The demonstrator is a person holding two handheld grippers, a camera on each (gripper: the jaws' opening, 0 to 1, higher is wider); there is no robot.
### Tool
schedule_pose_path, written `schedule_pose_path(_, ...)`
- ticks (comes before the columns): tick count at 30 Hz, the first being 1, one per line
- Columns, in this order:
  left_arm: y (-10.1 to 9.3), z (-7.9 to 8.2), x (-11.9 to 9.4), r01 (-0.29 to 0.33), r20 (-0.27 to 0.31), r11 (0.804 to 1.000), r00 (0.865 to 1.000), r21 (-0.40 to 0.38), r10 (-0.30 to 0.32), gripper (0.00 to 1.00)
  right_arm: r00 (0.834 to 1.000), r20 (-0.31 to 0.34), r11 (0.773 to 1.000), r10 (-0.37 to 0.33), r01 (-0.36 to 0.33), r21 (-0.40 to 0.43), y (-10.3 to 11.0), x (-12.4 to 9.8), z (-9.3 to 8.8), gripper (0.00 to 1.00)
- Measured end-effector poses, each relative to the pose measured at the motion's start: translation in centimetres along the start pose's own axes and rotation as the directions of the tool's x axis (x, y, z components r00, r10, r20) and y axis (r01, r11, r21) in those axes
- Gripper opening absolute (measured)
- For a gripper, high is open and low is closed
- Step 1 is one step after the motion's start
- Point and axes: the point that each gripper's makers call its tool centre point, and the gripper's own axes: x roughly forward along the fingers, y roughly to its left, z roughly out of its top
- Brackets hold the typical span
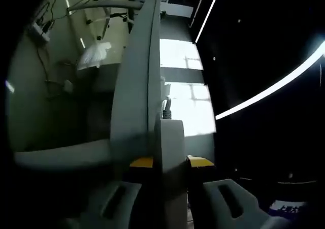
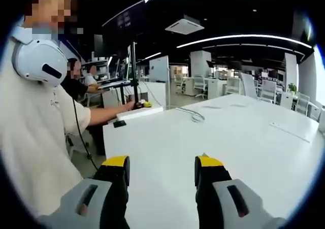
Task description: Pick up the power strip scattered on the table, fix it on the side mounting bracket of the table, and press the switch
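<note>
Left gripper: jaws clamped on power strip, which runs toward 12 o'clock. Right gripper: jaws apart, empty, above white table; person at 9 o'clock. Risk, judged: edgewise clamp may let strip twist during bracket fitting.

Open-plan office, dark ceiling. Long strip lights run across it; a ceiling air unit sits between them. Large white worktop spans the foreground. Beyond it: white desks and office chairs, a white pillar, a whiteboard panel. Monitors on a stand at left. In the left gripper view, a pale wall with dangling cables, a bright lit floor patch, and a curved strip light against darkness.
</note>
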Motion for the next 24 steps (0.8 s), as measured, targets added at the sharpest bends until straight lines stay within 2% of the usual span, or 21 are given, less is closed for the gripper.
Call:
schedule_pose_path(10,0.3,0.0,-0.9,-0.005,0.006,1.000,1.000,0.005,0.005,0.25,1.000,0.001,1.000,0.017,-0.017,-0.006,0.5,0.5,0.1,0.47)
schedule_pose_path(12,0.2,-1.0,-0.6,-0.004,0.003,1.000,1.000,0.006,0.004,0.25,1.000,-0.006,1.000,0.026,-0.026,-0.011,0.7,0.7,0.0,0.47)
schedule_pose_path(16,0.2,-1.0,-0.9,0.000,0.013,1.000,1.000,0.000,0.000,0.25,1.000,-0.005,0.999,0.030,-0.030,-0.016,0.8,0.9,0.1,0.47)
schedule_pose_path(18,-0.1,-1.9,-0.5,0.000,0.010,1.000,1.000,0.004,0.000,0.25,0.999,0.001,0.999,0.032,-0.032,-0.017,0.8,0.9,0.3,0.47)
schedule_pose_path(24,-0.1,-2.3,-0.5,-0.007,0.010,1.000,1.000,0.002,0.007,0.25,0.999,0.009,0.999,0.036,-0.036,-0.023,0.8,1.0,0.5,0.47)
